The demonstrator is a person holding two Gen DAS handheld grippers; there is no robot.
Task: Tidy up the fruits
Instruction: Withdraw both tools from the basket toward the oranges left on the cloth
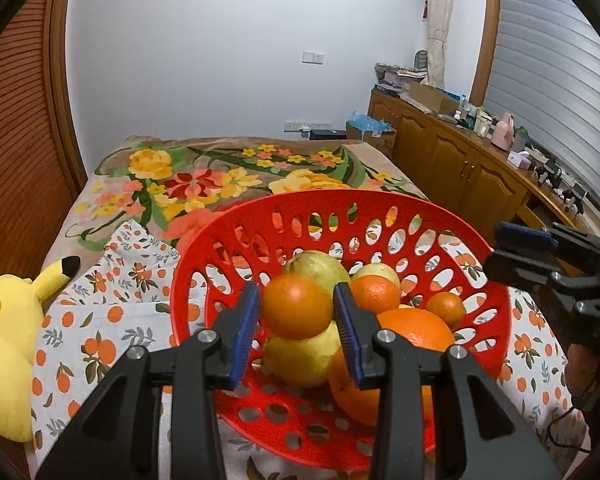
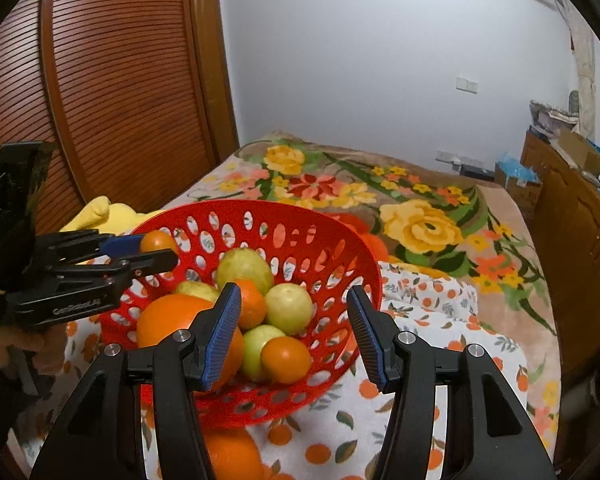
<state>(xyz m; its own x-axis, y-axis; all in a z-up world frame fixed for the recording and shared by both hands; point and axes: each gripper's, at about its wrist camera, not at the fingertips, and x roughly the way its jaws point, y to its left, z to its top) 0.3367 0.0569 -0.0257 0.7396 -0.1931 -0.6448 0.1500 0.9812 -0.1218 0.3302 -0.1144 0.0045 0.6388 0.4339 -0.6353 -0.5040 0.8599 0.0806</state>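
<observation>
A red perforated basket (image 1: 340,196) (image 2: 260,204) stands on an orange-print cloth (image 1: 112,320) on the bed. Inside lie a big orange (image 1: 416,332) (image 2: 168,320), several yellow-green fruits (image 2: 288,308) and small oranges (image 2: 286,360). My left gripper (image 1: 296,320) (image 2: 158,250) is shut on a small orange (image 1: 296,306) (image 2: 158,242), held over the basket's near-left side above a yellow fruit (image 1: 300,356). My right gripper (image 2: 296,332) (image 1: 500,248) stands open with nothing between its pads, at the basket's right rim. Another orange (image 2: 232,456) lies on the cloth outside the basket.
A yellow plush toy (image 1: 4,340) (image 2: 96,212) lies left of the basket. A floral blanket (image 1: 204,176) covers the bed beyond. A louvred wooden door (image 1: 16,140) is at the left, and wooden cabinets (image 1: 460,168) with clutter line the right wall.
</observation>
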